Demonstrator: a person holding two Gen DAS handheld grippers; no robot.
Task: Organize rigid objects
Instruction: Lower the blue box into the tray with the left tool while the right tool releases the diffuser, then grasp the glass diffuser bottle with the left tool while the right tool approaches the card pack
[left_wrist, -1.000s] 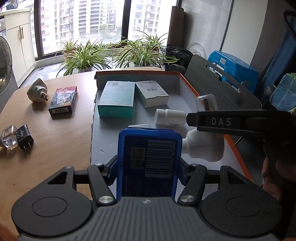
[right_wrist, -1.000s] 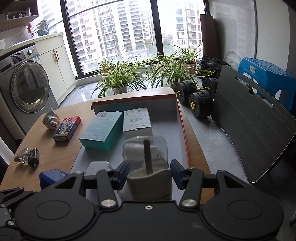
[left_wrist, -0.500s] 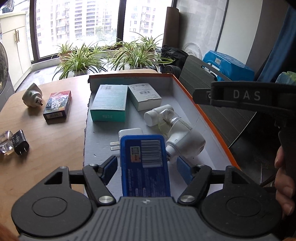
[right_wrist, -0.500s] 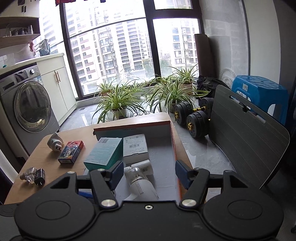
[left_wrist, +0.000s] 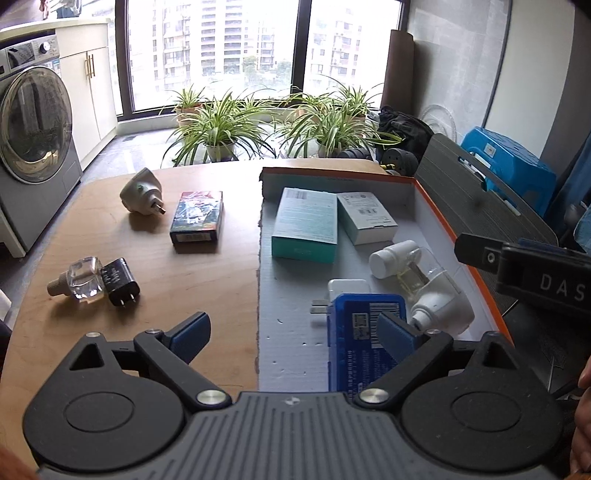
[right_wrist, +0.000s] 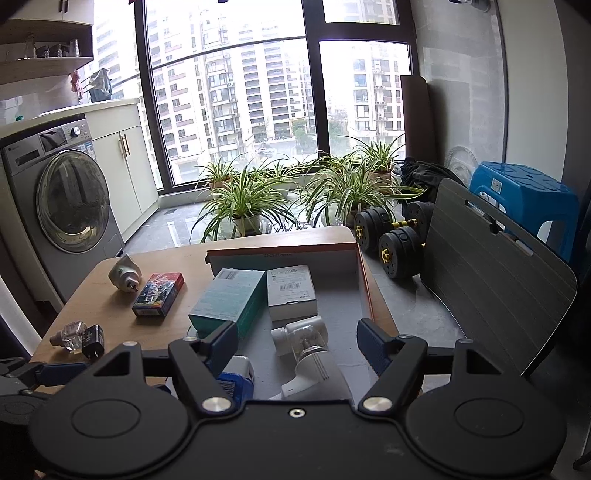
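A shallow orange-rimmed tray (left_wrist: 436, 206) (right_wrist: 284, 254) lies on the wooden table (left_wrist: 184, 295). In it are a teal box (left_wrist: 306, 225) (right_wrist: 229, 299), a white box (left_wrist: 365, 218) (right_wrist: 291, 291), a white adapter (left_wrist: 349, 290), a blue box (left_wrist: 365, 332) (right_wrist: 232, 384) and a white plug-in device with a clear bottle (left_wrist: 432, 291) (right_wrist: 310, 354). My left gripper (left_wrist: 293, 332) hovers above the blue box, jaws opening wide, pads off it. My right gripper (right_wrist: 297, 345) (left_wrist: 524, 269) hangs over the plug-in device, jaws opening, nothing pressed between them.
Left of the tray on the table lie a white plug (left_wrist: 142, 190), a card box (left_wrist: 197, 218), a clear bottle (left_wrist: 79, 282) and a black charger (left_wrist: 120, 282). A washing machine (right_wrist: 66, 199), potted plants (right_wrist: 243, 199), dumbbells (right_wrist: 395, 240) and a grey board (right_wrist: 491, 273) surround the table.
The left gripper has let go of the blue box, the right of the plug-in device; both things now lie in the tray. Both grippers widened, rose and drew back.
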